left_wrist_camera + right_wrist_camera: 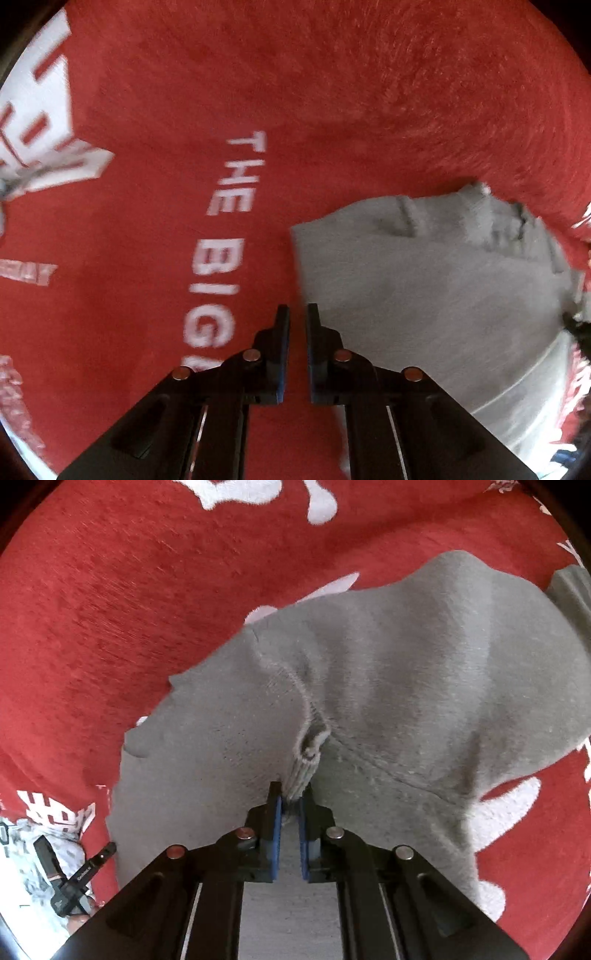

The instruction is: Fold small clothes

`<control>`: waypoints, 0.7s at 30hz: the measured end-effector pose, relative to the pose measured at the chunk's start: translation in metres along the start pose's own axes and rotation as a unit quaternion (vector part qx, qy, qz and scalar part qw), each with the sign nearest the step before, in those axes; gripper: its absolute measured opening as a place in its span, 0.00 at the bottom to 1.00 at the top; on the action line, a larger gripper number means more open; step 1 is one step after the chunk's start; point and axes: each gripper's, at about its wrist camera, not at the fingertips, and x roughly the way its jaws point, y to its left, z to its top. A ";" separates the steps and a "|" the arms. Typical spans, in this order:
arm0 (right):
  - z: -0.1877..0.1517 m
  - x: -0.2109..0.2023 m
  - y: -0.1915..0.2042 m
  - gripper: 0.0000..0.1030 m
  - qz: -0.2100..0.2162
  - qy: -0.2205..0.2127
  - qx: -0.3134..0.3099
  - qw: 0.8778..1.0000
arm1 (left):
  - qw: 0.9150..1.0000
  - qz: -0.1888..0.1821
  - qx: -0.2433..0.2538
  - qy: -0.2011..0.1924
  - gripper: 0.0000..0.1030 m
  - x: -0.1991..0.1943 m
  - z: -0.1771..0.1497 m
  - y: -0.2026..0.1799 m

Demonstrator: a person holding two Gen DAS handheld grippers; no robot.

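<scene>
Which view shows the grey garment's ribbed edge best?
The right wrist view: the ribbed edge sits bunched, pinched in the right tool. The left wrist view shows the grey garment only as blurred cloth beside the left tool.

A plain grey garment [388, 672] lies on a red blanket [332, 92] printed with white lettering [218, 240]; at 12 o'clock in the right wrist view the blanket carries white blotches [240, 491]; the fingers' pads [276, 834] are blue
</scene>
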 end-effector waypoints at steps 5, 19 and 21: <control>-0.009 -0.019 0.005 0.17 -0.023 0.009 -0.025 0.999 | 1.000 -0.013 0.010 -0.019 0.10 -0.041 -0.023 -0.005; -0.003 0.001 0.038 0.17 -0.026 0.014 -0.062 0.998 | 1.000 -0.005 0.027 0.005 0.10 -0.018 -0.062 -0.050; -0.001 0.008 0.033 0.07 -0.037 0.020 -0.069 0.997 | 0.999 0.001 0.031 0.008 0.10 -0.019 -0.063 -0.050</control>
